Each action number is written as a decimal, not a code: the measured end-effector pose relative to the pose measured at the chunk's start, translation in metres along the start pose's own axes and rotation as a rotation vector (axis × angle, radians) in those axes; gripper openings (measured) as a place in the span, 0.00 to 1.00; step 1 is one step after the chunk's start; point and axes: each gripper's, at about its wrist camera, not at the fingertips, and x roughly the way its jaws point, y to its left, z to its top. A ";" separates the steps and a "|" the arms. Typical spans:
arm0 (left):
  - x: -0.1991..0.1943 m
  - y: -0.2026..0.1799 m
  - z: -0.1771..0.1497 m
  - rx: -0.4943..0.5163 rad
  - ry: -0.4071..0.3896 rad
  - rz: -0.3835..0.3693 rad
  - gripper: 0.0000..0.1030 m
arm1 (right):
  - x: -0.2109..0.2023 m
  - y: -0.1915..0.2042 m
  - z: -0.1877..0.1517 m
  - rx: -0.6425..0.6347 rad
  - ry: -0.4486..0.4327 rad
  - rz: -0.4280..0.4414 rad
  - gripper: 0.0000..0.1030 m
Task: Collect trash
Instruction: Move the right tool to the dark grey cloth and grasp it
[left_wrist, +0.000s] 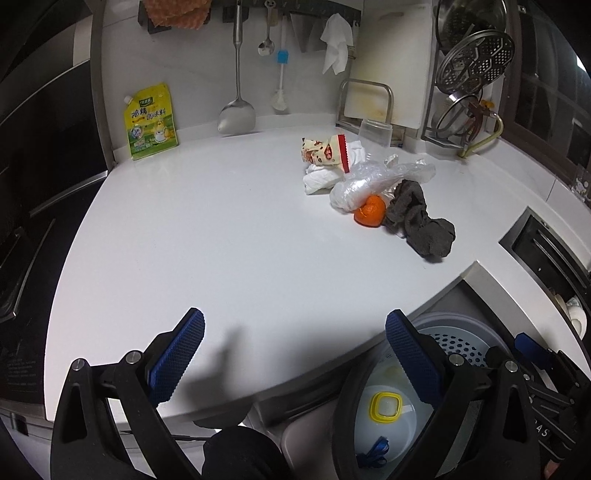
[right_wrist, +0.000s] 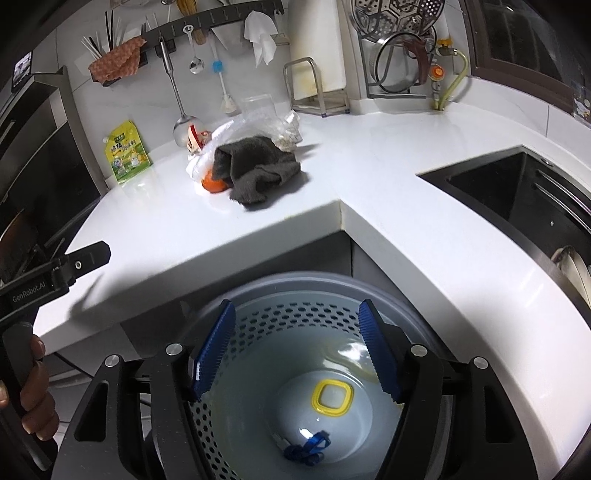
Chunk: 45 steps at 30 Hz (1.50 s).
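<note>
The trash pile lies at the back of the white counter (left_wrist: 221, 240): a printed snack wrapper (left_wrist: 325, 151), crumpled white tissue (left_wrist: 319, 179), a clear plastic bag (left_wrist: 376, 181), an orange peel (left_wrist: 369, 211) and a dark grey cloth (left_wrist: 421, 221). My left gripper (left_wrist: 295, 321) is open and empty over the counter's front edge. My right gripper (right_wrist: 295, 310) hangs open and empty above the grey perforated bin (right_wrist: 280, 317). Inside the bin lie a yellow-rimmed lid (right_wrist: 332, 397) and a blue scrap (right_wrist: 306, 446). In the right wrist view the grey cloth (right_wrist: 255, 170) partly hides the peel (right_wrist: 213, 184).
A yellow seasoning pouch (left_wrist: 151, 122) leans on the back wall, under hanging utensils (left_wrist: 238, 92). A cutting board rack (left_wrist: 369, 103) and a lid rack (left_wrist: 472, 70) stand at the back right. A dark sink (right_wrist: 517, 192) is sunk into the counter on the right. A hand (right_wrist: 33, 387) holds the left gripper's handle.
</note>
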 end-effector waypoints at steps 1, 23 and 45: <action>0.000 0.001 0.002 0.000 -0.002 0.001 0.94 | 0.000 0.001 0.003 0.000 -0.004 0.006 0.64; 0.022 0.010 0.036 -0.028 -0.024 0.010 0.94 | 0.023 -0.006 0.054 -0.008 -0.051 0.001 0.67; 0.047 0.016 0.047 -0.066 -0.017 0.028 0.94 | 0.089 0.031 0.111 -0.154 -0.047 0.023 0.72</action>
